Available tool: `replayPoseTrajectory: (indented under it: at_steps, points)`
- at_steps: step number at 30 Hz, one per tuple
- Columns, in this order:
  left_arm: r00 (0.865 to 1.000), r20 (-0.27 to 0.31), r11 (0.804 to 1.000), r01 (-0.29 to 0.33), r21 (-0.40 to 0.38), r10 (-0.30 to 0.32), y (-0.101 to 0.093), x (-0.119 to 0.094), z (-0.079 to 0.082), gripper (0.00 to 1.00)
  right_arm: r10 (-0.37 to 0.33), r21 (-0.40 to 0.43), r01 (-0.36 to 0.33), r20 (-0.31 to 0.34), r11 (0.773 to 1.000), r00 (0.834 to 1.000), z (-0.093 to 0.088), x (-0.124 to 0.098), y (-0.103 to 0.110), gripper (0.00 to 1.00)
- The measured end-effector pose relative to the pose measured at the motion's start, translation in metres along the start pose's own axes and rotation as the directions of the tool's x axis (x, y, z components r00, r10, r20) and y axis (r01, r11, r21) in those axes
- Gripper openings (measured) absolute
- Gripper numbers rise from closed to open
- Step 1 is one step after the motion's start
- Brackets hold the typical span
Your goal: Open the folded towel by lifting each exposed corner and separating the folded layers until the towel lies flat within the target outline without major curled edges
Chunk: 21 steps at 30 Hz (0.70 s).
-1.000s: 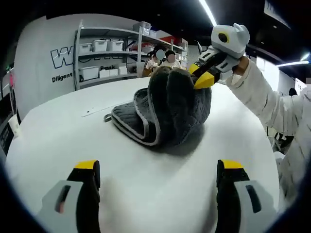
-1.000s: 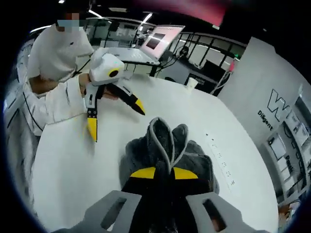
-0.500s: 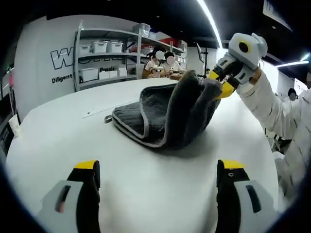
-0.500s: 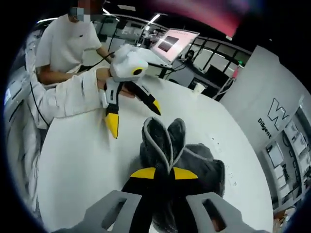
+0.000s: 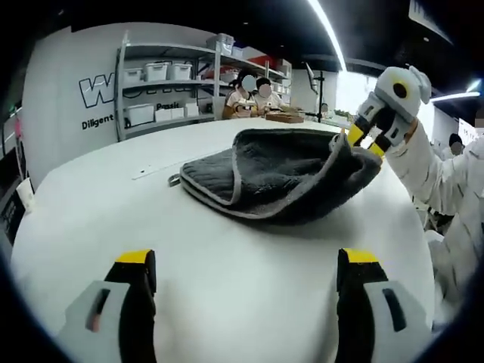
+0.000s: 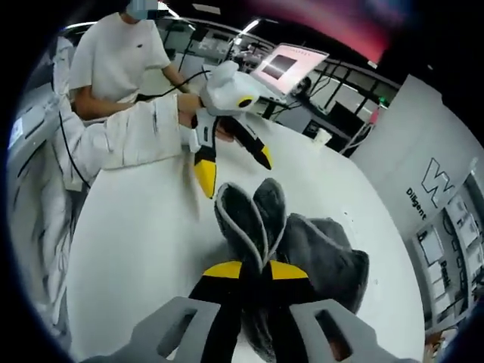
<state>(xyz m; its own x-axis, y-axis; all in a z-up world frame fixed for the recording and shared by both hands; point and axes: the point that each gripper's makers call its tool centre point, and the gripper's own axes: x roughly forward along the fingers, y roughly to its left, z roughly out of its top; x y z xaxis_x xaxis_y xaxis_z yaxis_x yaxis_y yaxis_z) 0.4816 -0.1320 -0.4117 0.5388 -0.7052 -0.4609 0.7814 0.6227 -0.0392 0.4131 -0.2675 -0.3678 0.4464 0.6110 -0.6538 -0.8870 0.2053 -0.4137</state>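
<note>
Towel [image 5: 280, 170] sits on the white table [image 5: 227, 295], well ahead of the left gripper [image 5: 243, 261], whose jaws are spread wide and empty. Right gripper [image 6: 253, 270] jaws are pinched on the towel's lifted corner [image 6: 253, 219].

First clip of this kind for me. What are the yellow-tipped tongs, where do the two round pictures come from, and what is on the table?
A person holds a two-jaw gripper in each hand, each carrying its own fisheye camera. In the left gripper view, the left gripper is open above the white table, holding nothing. The right gripper enters from the right, pinching the edge of a dark grey towel, which lies partly unfolded. In the right gripper view, its jaws are shut on bunched towel folds, with the left gripper beyond.
</note>
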Motion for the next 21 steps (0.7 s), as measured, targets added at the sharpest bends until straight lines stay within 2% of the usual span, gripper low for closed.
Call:
replayPoseTrajectory:
  at_steps: [5, 21]
  points:
    - [1.000, -0.003, 1.000, 0.010, 0.019, -0.010, -0.004, -0.001, -0.001, 0.98, 0.019, 0.003, -0.019, -0.011, 1.000, 1.000, -0.007, 0.003, 0.012, 0.04]
    - [1.000, 0.011, 1.000, 0.011, 0.000, -0.011, -0.002, -0.001, 0.001, 0.98, 0.104, 0.037, -0.102, -0.078, 0.994, 0.991, -0.032, 0.024, 0.049, 0.07]
